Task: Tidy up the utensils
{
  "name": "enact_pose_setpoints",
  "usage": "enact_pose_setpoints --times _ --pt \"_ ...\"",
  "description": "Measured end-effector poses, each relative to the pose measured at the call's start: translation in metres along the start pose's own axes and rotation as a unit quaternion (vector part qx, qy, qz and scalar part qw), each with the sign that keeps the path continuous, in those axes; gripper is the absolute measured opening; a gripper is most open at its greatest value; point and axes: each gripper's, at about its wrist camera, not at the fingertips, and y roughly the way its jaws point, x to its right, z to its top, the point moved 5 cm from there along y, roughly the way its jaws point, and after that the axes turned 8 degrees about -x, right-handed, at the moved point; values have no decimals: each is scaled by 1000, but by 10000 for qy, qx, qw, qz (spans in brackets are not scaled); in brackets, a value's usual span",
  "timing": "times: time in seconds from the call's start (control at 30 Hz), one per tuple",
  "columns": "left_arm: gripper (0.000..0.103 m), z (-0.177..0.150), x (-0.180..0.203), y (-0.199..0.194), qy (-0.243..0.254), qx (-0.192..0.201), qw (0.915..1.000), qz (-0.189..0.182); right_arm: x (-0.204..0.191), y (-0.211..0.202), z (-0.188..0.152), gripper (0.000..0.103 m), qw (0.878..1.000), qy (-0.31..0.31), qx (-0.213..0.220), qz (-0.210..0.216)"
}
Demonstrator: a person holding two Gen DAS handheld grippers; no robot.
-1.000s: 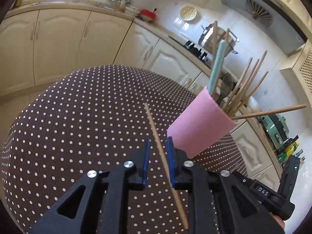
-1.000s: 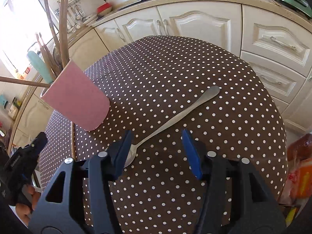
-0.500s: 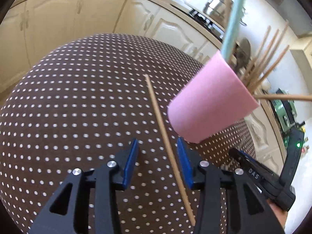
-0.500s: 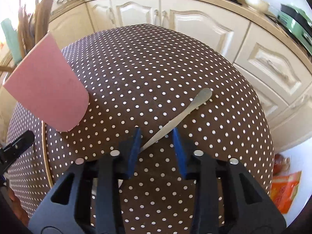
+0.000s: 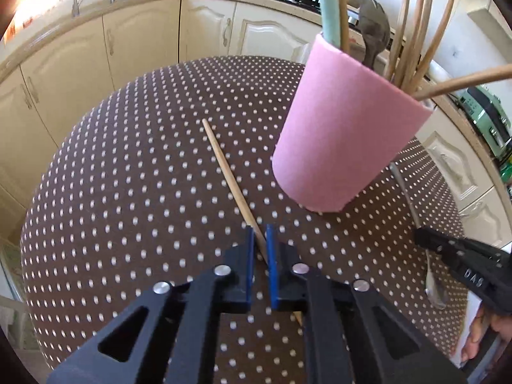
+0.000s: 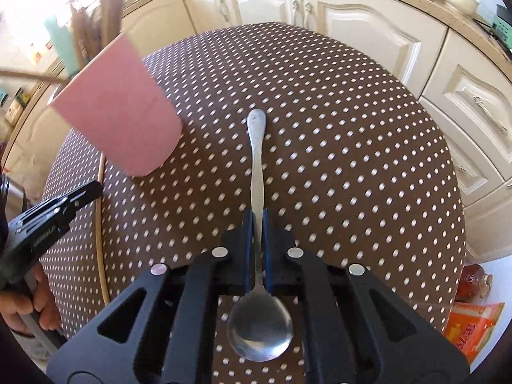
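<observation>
Lying btwn R tool (image 6: 257,224) pads: spoon (image 6: 257,166)

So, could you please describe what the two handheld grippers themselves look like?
The left gripper and right gripper match: black plastic frames with triangular cut-outs, silver round pivot pins and flat blue fingers. Seen side-on, each body carries small white lettering.

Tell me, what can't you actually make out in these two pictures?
- Chopstick, left view: its near end is hidden under the left gripper.
- Spoon, right view: part of its neck is covered by the right gripper.
- Cup, both views: its inside and how deep the utensils sit are hidden by its wall; their tops are cut off by the picture edge.
- Window corner, right view: washed out by glare.
</observation>
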Motion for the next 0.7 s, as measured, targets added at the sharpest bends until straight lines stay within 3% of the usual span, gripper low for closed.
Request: enact_pose_setpoints --times 0.27,0.47,0.7 --pt "7 -39 -12 -20 12 -336 9990 -290 -22 -10 -38 7 9981 -413 -430 142" --pt "9 -34 -19 -18 -110 -676 9969 -377 -30 -9 -42 7 9981 -392 -455 -148" --pt "8 -25 -13 -10 75 -455 9988 -159 -43 4 -22 7 9979 -448 -333 -314"
